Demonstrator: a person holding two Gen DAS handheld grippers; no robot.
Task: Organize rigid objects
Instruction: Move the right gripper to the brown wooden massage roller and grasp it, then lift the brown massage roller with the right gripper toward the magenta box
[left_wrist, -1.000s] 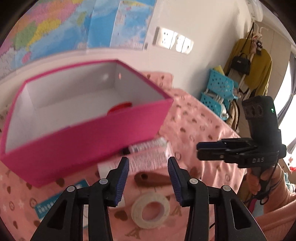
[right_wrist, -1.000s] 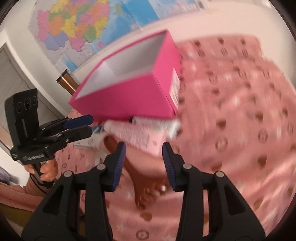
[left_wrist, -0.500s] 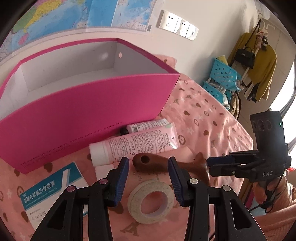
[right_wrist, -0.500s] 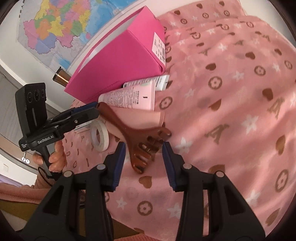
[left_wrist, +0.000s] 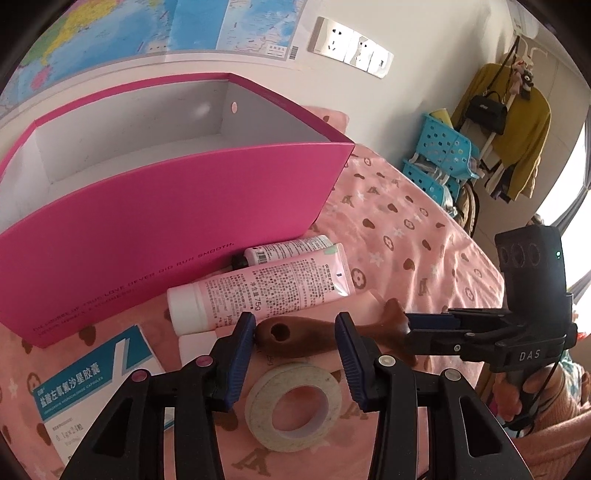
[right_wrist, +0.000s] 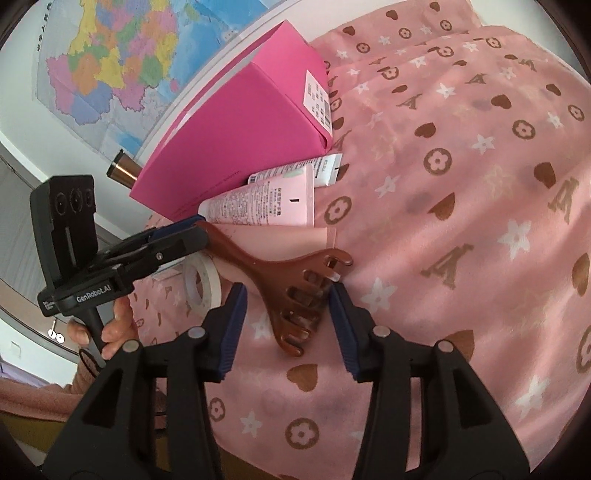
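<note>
A brown wooden scratcher (right_wrist: 284, 275) lay flat on the pink patterned cloth (right_wrist: 461, 177), its clawed head toward the right wrist camera and its handle running away toward the pink box (left_wrist: 166, 229). The handle end, with a round hole, showed in the left wrist view (left_wrist: 295, 334). The right gripper (right_wrist: 286, 325) hung just over the claws, its jaws opening, one blue pad on each side of the head with a gap visible on both sides, so nothing was pinched. The left gripper (left_wrist: 295, 354) hovered over the handle end with its fingers a little apart and nothing between them; whether they touched the wood could not be told from either view.

Just behind the scratcher lay a pink tube (left_wrist: 258, 295) with a white cap, and behind that a smaller white tube (left_wrist: 284, 249) against the box wall. A roll of pale tape (left_wrist: 293, 400) lay flat on the cloth just in front of the handle, below the left gripper's fingers. To its left sat a blue and white medicine carton (left_wrist: 92, 380).

The box stood open at the top, its white inside showing little from this low angle. A hand (right_wrist: 114, 325) gripped the left gripper's handle in the right wrist view. A map (right_wrist: 110, 62) hung on the wall behind the box, and blue baskets (left_wrist: 439, 155) stood beyond the bed.
</note>
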